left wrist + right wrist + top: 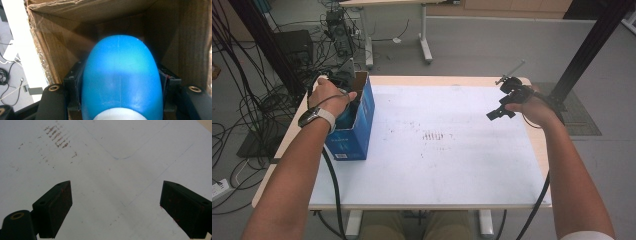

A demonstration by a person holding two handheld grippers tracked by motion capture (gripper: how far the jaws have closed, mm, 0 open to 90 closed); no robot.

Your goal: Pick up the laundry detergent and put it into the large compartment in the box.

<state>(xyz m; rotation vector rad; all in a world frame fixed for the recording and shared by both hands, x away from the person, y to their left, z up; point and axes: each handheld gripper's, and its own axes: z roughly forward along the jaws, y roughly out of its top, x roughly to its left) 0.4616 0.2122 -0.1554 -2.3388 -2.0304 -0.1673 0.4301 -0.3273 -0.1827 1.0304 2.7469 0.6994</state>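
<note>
1. Two forearms come in from the near edge of the bench in the high view, one on each side, each hand carrying a tool with a cable trailing back toward the person.
2. The left hand, with a watch on its wrist, reaches down into the open top of a blue cardboard box that stands upright on the left part of the bench, close to its left edge.
3. The left tool is inside that box. In the left gripper view its jaws press on both sides of a smooth blue rounded object, which has a white part at the end nearest the camera. The jaws are closed firmly on the object, and brown cardboard walls stand all around it.
4. The blue rounded object therefore sits within the box, held by the left tool; whether it touches the box floor cannot be told.
5. The right hand hovers over the right side of the bench, well apart from the box.
6. The right tool has its jaws spread wide with nothing between them, looking down on the white bench surface.
7. Farther in, brownish smudges mark the middle of the bench.
8. Beyond the bench lie a grey floor, tangled cables and table legs.
</note>
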